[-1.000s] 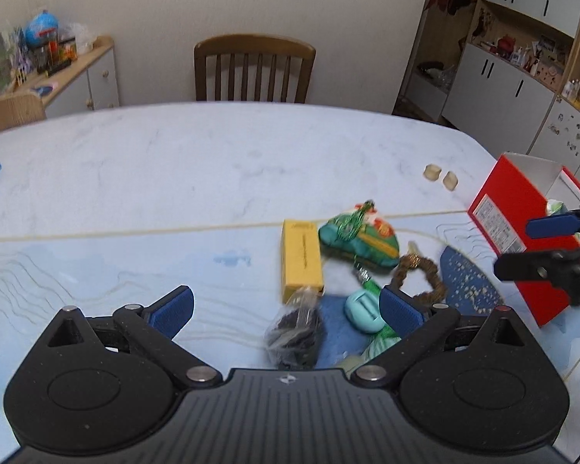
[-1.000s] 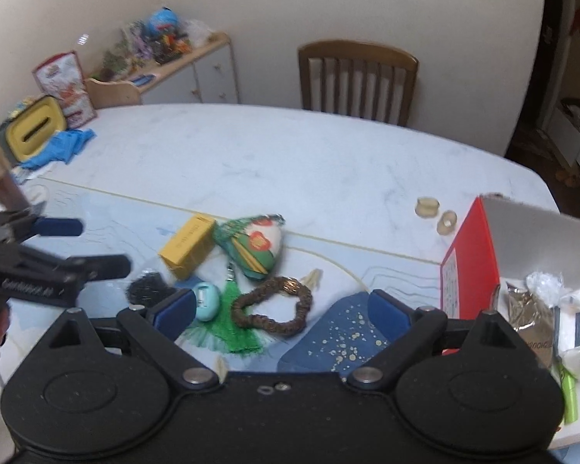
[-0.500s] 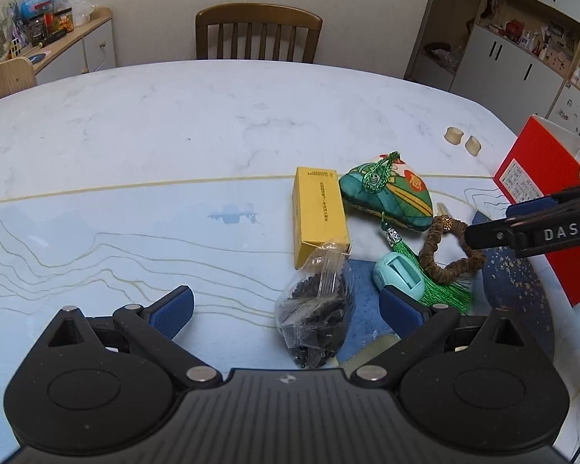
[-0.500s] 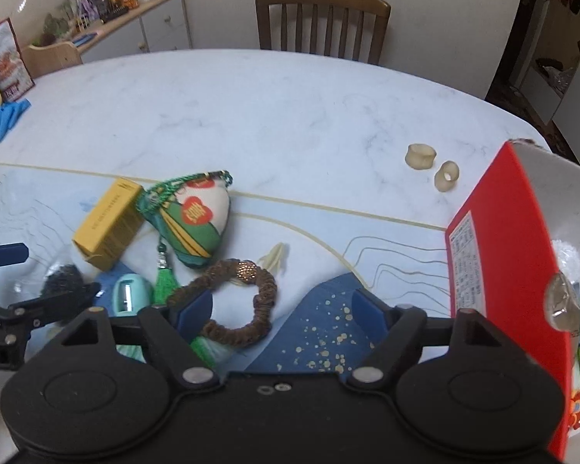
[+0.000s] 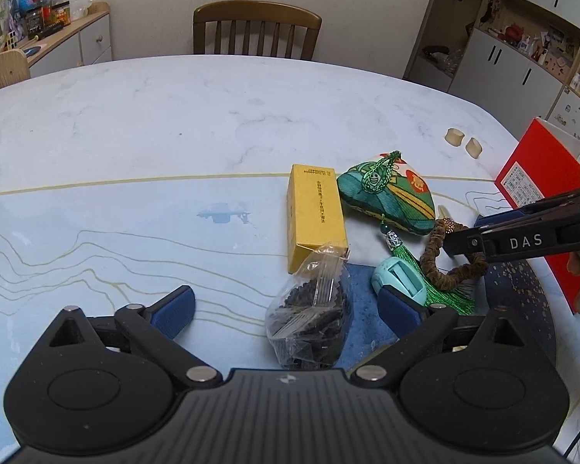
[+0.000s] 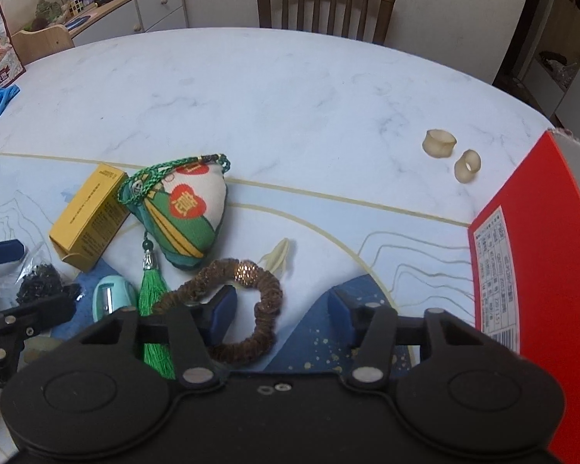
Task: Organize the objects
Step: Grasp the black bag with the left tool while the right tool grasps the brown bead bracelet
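Note:
A brown bead bracelet (image 6: 268, 301) lies on the blue mat beside a green tasselled sachet (image 6: 181, 216), a yellow box (image 6: 91, 216) and a small teal case (image 6: 110, 295). My right gripper (image 6: 281, 313) is low over the bracelet and its jaws are closing. One finger stands inside the ring and the other outside, with the ring's right side between them untouched. My left gripper (image 5: 286, 309) stands open around a clear bag of dark bits (image 5: 309, 317) without pressing it. The right gripper's fingers (image 5: 522, 239) reach in from the right in the left wrist view.
A red box (image 6: 529, 251) with packets inside stands open at the right table edge. Two cream rings (image 6: 439, 143) and a small cream piece (image 6: 278, 257) lie on the marble top. A wooden chair (image 5: 255, 31) stands behind the table, with cabinets along the walls.
Both grippers have come down closer to the pile. The right jaws have narrowed around the bracelet's side. The bag now sits between the left fingers.

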The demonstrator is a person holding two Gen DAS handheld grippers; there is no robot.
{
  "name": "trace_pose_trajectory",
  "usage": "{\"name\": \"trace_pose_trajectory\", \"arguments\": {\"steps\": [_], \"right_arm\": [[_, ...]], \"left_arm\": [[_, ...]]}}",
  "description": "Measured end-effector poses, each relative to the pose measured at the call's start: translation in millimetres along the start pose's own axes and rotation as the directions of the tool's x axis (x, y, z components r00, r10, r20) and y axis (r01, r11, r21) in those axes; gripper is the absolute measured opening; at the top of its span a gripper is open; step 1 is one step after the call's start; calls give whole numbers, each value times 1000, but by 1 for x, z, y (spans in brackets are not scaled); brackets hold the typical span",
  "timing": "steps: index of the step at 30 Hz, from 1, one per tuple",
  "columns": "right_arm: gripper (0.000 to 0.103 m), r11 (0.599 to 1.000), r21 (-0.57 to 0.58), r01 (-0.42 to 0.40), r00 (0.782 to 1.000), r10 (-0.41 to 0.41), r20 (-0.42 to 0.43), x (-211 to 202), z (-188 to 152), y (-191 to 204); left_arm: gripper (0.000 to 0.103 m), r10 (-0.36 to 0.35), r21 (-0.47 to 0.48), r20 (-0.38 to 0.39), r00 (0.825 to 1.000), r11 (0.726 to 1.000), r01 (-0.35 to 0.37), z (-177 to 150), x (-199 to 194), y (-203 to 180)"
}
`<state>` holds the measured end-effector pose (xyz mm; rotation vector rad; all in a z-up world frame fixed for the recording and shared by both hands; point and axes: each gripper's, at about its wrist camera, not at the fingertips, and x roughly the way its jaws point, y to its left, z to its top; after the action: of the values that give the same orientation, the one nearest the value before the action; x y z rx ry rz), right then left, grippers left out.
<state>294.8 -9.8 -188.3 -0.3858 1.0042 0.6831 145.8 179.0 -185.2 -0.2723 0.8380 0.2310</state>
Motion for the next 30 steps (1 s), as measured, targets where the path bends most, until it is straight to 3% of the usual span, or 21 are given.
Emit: {"name": "trace_pose_trajectory", "arguments": {"steps": [5,9,10,14,17,30], "right_arm": [[41,1000,-25,-3,1000,3,10,1,1,5],[29,999,-35,-8,1000,8,13,0,1,10],[23,999,-37,-11,1000,11,12,0,1,10],[15,999,-49,-7,1000,8,11,-1,1,13],[11,999,-37,-1,1000,2,18,-2,0,13],[9,998,15,-53,993,51,108,-52,-7,3]], "left_arm": [[88,3,10,4,1000,1000,-3,0,-2,-3],[65,1,1,3,1000,1000,-1,1,-5,-4],[62,-4,-2,2,1000,1000,4,2,-6,-4],[56,12,15,-11,1000,1000,-11,4,-6,-8],[41,3,19,-28,1000,1000,-3,5,-6,-9],[37,9,-20,-54,998,1000,-10,13,-24,0]]}}
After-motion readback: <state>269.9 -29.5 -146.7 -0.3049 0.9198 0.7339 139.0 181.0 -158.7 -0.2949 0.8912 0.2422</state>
